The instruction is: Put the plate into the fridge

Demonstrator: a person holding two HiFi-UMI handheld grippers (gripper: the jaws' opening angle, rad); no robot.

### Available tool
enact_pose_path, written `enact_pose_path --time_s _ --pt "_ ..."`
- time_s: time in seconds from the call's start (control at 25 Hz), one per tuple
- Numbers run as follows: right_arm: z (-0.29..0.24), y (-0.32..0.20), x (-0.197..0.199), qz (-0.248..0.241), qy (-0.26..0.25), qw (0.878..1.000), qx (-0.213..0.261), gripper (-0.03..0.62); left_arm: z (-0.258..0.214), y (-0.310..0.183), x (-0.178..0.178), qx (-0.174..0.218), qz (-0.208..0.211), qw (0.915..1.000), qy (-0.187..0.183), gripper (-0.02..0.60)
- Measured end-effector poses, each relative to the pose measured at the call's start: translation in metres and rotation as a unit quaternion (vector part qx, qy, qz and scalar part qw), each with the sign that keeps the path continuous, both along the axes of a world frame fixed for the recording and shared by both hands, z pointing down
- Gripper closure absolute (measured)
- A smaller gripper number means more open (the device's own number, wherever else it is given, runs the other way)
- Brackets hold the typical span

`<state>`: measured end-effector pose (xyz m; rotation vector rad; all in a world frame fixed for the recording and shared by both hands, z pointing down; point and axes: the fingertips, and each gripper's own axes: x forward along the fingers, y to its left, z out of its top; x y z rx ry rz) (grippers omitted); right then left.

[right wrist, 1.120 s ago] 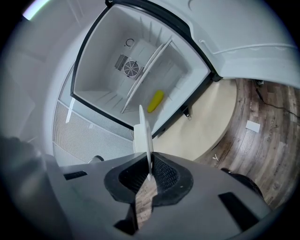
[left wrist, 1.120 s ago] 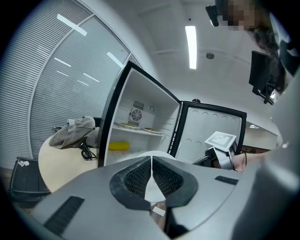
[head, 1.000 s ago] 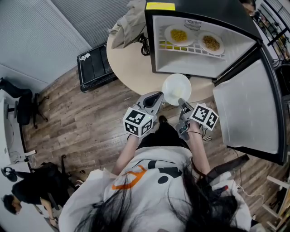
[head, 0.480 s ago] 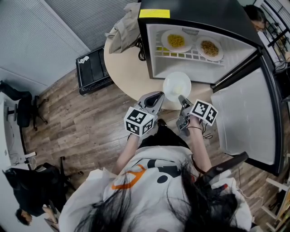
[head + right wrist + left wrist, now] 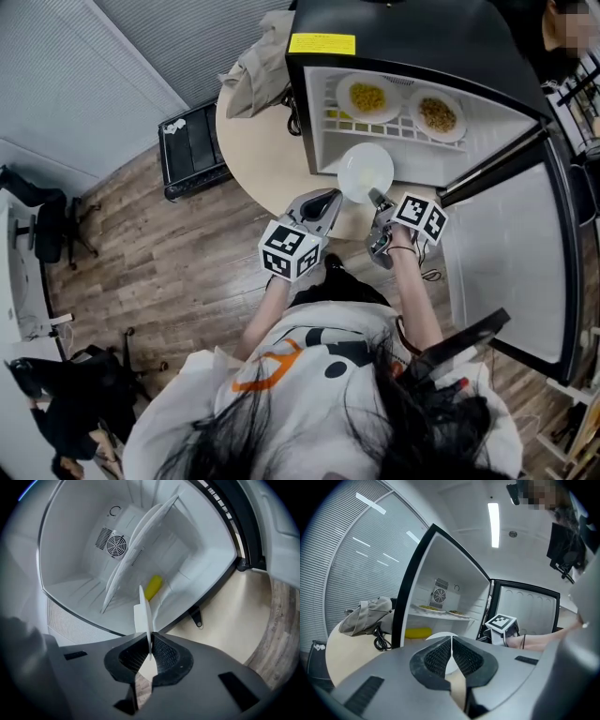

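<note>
An empty white plate point(image 5: 366, 172) hangs at the mouth of the open black fridge point(image 5: 403, 23), below its shelf. My right gripper point(image 5: 377, 199) is shut on the plate's near rim. In the right gripper view the plate point(image 5: 143, 613) shows edge-on, clamped between the jaws of the right gripper point(image 5: 150, 654), with the white fridge interior behind it. My left gripper point(image 5: 323, 202) is beside the plate's left, shut and empty. Its closed jaws also show in the left gripper view, where the left gripper point(image 5: 451, 651) faces the fridge.
Two plates of food point(image 5: 367, 97) point(image 5: 437, 113) sit on the fridge shelf point(image 5: 136, 550). A yellow object point(image 5: 153, 587) lies on the fridge floor. The fridge door point(image 5: 511, 272) stands open at right. A grey cloth point(image 5: 262, 52) and black cable point(image 5: 292, 103) lie on the round table point(image 5: 262, 131).
Both grippers have moved toward the fridge. The plate went with the right gripper and its far edge is now at the fridge opening.
</note>
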<state>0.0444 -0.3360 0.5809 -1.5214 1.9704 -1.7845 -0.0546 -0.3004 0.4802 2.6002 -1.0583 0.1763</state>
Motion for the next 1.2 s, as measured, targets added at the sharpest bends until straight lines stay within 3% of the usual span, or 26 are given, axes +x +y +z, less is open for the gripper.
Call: enact_pose_path --time_s 0.56,1.2 --pt "0.041 -0.047 0.017 0.044 -0.022 0.998 -0.048 0.568 0.006 -0.013 0.01 -0.003 0.008 0.9999 -0.006 0.571" --pt "0.049 -0.083 0.007 0.021 0.016 0.999 -0.035 0.566 0.015 -0.02 -0.003 -0.015 -0.015 0.9996 -0.019 0.571"
